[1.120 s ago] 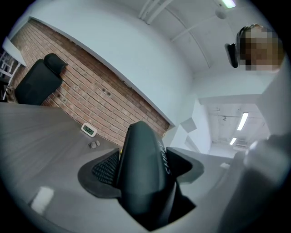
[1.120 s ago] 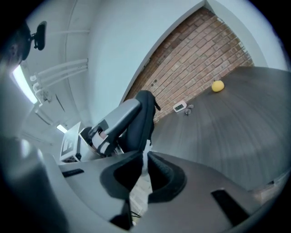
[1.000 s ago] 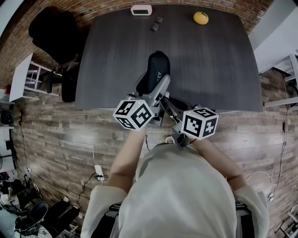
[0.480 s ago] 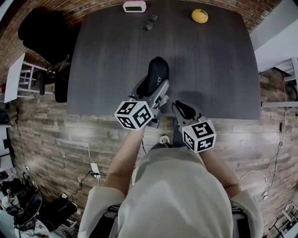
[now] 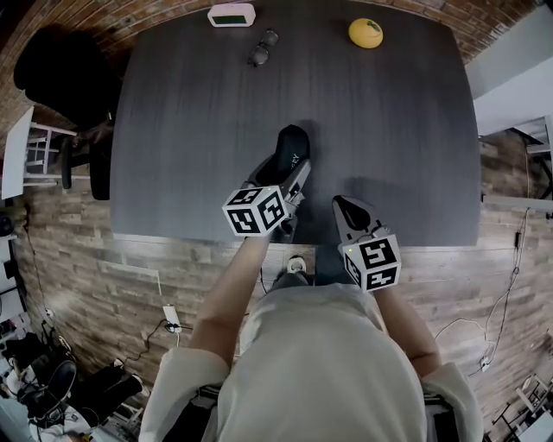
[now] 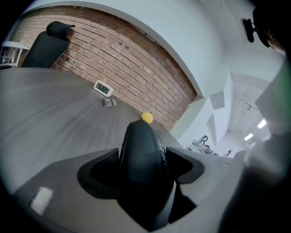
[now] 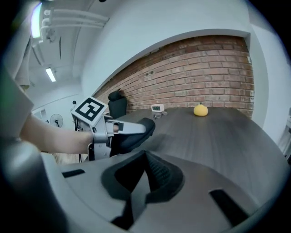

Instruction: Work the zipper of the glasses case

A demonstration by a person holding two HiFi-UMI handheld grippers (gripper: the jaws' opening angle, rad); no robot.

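Between the pads of my left tongs (image 6: 144, 164) sits the black glasses case (image 5: 292, 148). It is clamped at its near end, and its rounded far end points away from me over the near half of the dark surface (image 5: 190, 129). White lettering runs along the side that faces my other hand. I cannot make out the zipper, nor whether the case touches the surface or hangs just above it. My right tongs (image 7: 144, 160) are clenched on themselves with nothing in them. They sit near the case on its right, apart from it, over the surface's near edge. Well beyond the case, along the far edge, lie a small white digital clock (image 5: 231, 15), a pair of glasses (image 5: 263, 47) just beside it and a yellow fruit (image 5: 365, 33) off to the right. A black chair (image 5: 65, 73) stands past the left end, against the brick wall (image 6: 136, 59).
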